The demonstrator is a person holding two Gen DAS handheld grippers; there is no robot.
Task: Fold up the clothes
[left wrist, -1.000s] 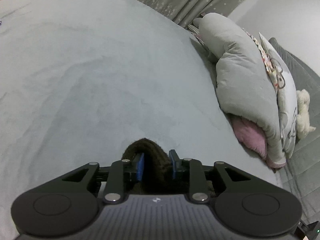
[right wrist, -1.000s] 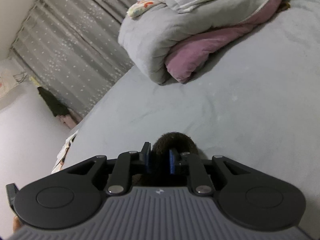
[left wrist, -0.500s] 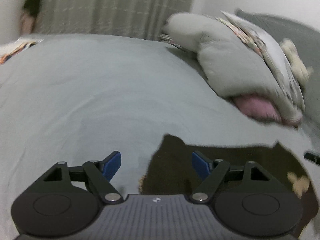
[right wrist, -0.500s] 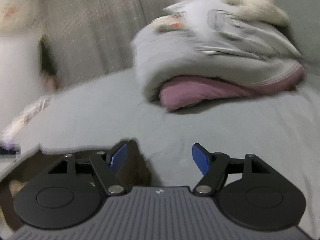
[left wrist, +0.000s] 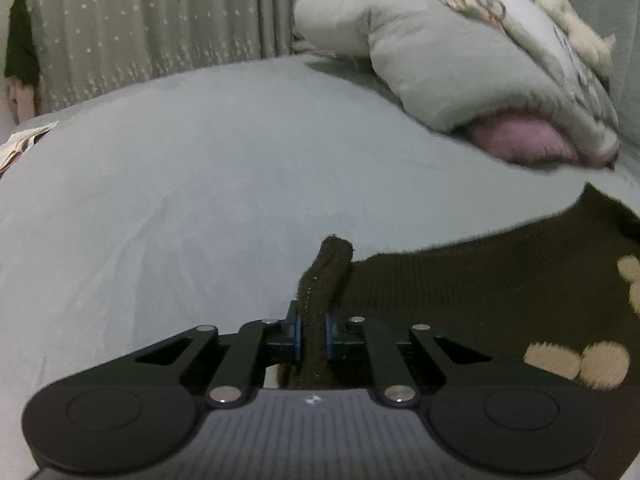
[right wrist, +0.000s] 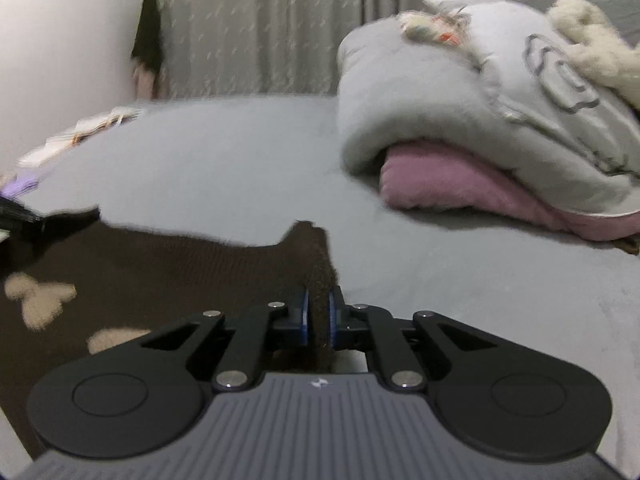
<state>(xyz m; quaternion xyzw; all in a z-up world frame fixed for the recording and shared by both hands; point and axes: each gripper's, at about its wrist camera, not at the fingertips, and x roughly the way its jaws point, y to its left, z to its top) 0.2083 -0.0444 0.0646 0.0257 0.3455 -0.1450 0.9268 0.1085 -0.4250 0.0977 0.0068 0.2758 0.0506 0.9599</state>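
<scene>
Your left tool [left wrist: 311, 338] closing, pinching corner of brown sweater [left wrist: 480, 300]. Right tool [right wrist: 319, 318] clamped on opposite corner [right wrist: 316, 264]. Sweater lies spread on grey bed [left wrist: 200, 180]; two-corner hold probably meant for keeping edge taut, ready for lifting over into fold.

Home bedroom. Wide bed [left wrist: 200, 184] with a grey sheet, rolled grey duvet [right wrist: 460, 120] over a pink blanket [right wrist: 460, 184] at the head end, cream plush toy [right wrist: 592, 48] on top, star-print curtains [left wrist: 160, 20] behind, dark garment [right wrist: 148, 32] hanging by the wall.
</scene>
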